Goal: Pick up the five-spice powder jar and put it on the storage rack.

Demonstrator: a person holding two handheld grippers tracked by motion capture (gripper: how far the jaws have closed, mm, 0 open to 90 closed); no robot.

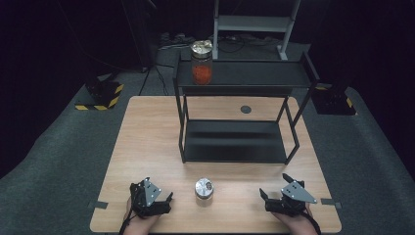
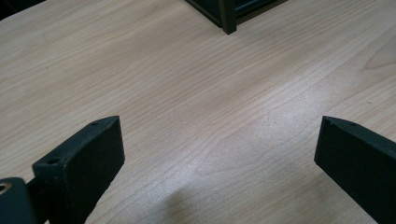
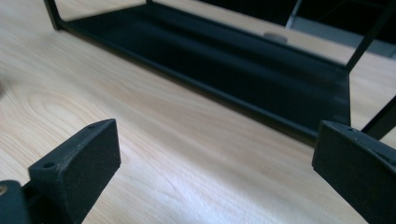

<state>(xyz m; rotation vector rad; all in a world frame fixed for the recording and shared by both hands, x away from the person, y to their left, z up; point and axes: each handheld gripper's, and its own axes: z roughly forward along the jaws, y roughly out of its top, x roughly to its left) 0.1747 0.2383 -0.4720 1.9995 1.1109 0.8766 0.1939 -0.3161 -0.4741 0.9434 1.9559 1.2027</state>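
Overhead light falls brightly on the worktop point(image 1: 147, 142) while the surroundings sink into near black. The high view is soft and slightly grainy. In both gripper views the near jaws are blurred, and pale glare washes the wood.

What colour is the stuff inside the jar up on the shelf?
Orange-red, inside the jar; the high view shows it best.

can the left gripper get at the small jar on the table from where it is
Probably yes. The left gripper sits beside the small jar, jaws open, with bare table between them and nothing in the way.
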